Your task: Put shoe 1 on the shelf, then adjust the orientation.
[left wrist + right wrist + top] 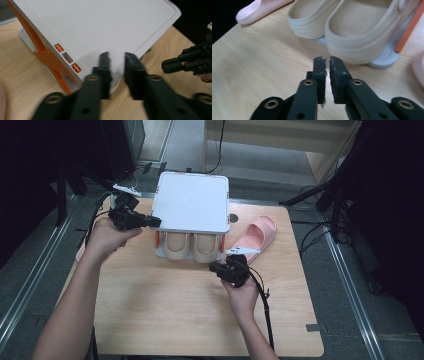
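Just ahead of my left gripper [117, 56], jaws apart over the rack's [192, 202] near corner, and my right gripper [326, 60], jaws nearly together before the beige clogs [359, 30] inside, I'd judge steadying the rack comes next.

Left gripper [150, 221] is held level at the left edge of the white rack [192, 202], jaws slightly apart and empty, tips over the rack's top near its front-left corner. Left forearm extends diagonally toward it. Right gripper [214, 266] sits low, just in front of the rack's front-right corner, jaws almost touching, nothing between them, right wrist bent inward.
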Tool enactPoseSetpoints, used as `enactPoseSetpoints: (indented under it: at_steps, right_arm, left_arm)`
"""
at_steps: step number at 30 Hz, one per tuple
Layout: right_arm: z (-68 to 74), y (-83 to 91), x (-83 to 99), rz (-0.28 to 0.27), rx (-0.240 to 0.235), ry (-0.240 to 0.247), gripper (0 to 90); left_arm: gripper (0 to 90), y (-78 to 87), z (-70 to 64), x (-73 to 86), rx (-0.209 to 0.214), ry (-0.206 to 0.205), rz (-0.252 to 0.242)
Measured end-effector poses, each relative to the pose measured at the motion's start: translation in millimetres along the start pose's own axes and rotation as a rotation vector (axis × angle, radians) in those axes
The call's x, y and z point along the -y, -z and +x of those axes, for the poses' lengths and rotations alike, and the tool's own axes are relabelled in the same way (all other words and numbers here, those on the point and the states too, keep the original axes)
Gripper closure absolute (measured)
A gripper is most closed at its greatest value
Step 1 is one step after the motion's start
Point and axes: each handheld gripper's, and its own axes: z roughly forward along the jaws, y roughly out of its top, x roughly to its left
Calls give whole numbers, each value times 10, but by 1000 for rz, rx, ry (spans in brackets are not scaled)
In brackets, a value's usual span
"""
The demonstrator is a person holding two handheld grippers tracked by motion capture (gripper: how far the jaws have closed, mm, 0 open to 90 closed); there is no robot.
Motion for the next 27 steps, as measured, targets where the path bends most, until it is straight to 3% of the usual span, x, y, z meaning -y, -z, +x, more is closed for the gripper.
enactPoseSetpoints:
  at_steps: [1,5,9,16,21,24,27]
  right_arm:
    - [14,105,44,3,-22,0,687]
    - [45,254,133,2,-34,21,627]
    - [48,390,146,11,-63,32,585]
    - [32,565,133,25,-80,66,562]
    - [-60,676,158,21,-93,105,542]
    - [-101,680,187,17,-96,92,542]
    - [-163,650,219,1,-117,48,544]
  left_arm:
    - [646,46,11,5,-1,10,-1]
    - [544,144,22,28,-20,4,-4]
    - [503,252,41,76,-29,17,-17]
    - [483,395,78,208,-39,36,-31]
    - [467,511,101,346,-79,51,-45]
    - [467,539,126,397,-92,62,-53]
    - [466,566,206,512,-137,72,-56]
